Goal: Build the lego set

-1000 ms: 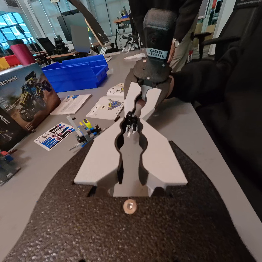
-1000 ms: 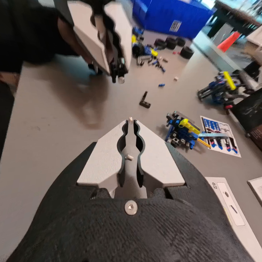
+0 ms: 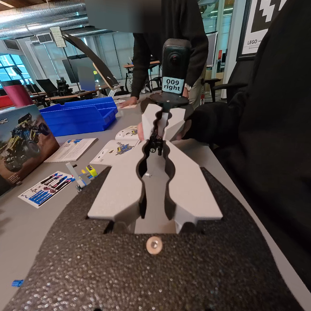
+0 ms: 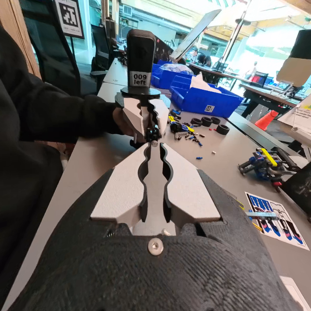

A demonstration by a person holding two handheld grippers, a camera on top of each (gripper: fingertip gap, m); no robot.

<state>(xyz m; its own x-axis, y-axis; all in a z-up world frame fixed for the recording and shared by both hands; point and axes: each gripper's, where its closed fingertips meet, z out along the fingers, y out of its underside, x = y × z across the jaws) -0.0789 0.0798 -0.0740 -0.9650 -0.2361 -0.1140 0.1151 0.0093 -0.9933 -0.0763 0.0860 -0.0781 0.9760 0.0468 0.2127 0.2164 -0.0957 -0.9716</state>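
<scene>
Now you have raised both tools off the flat grey table (image 3: 33, 232) and closed the gap of a second ago: grey-fingered left gripper (image 3: 155, 146) and grey-fingered right gripper (image 4: 154, 145) meet tip to tip, probably the joining step. Your left tongs clamp the small black lego connector piece (image 4: 152, 133) in mid-air. Its long axis follows both finger pairs, round grey pin end (image 4: 153, 143) pointing at the right tongs, whose slightly parted jaws may or may not pinch it.
</scene>
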